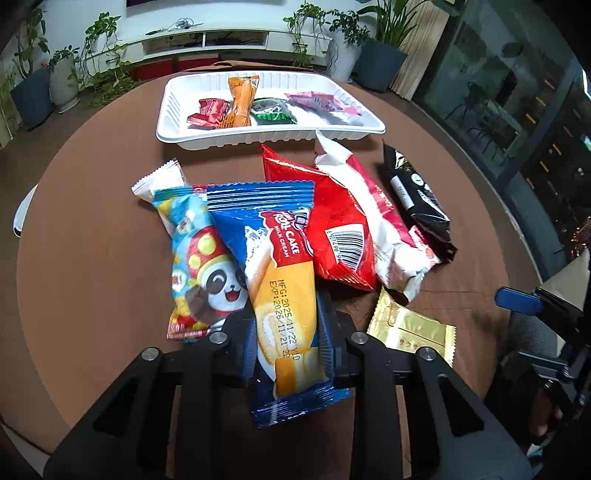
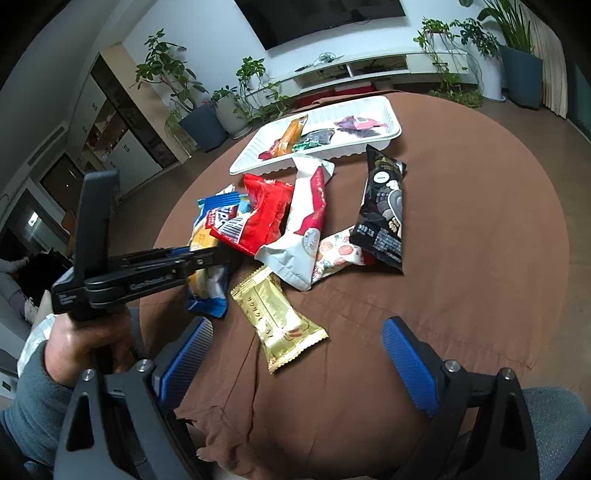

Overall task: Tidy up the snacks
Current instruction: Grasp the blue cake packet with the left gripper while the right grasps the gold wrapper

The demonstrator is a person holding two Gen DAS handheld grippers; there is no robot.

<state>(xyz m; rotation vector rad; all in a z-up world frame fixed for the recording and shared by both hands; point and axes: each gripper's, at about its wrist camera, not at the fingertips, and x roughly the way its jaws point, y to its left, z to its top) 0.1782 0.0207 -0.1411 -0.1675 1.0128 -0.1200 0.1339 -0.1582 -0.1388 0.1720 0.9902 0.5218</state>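
The left claw (image 1: 286,343) pinches the near end of the roll cake (image 1: 280,280), which lies ahead on the tabletop (image 1: 92,240) among other packs. It looks light, soft, crushable and slick; hold the wrapper end. The right claw (image 2: 295,354) is spread, the gold pack (image 2: 277,317) just ahead.

A home living room — a round table (image 2: 461,229) under a brown cloth stands before a white wall with a dark TV (image 2: 321,14) at 12 o'clock and a low white media shelf (image 1: 207,40) beneath it. Potted plants (image 2: 177,81) line the wall, wooden cabinets (image 2: 110,122) stand at 10 o'clock — dark windows (image 1: 517,96) at 2.
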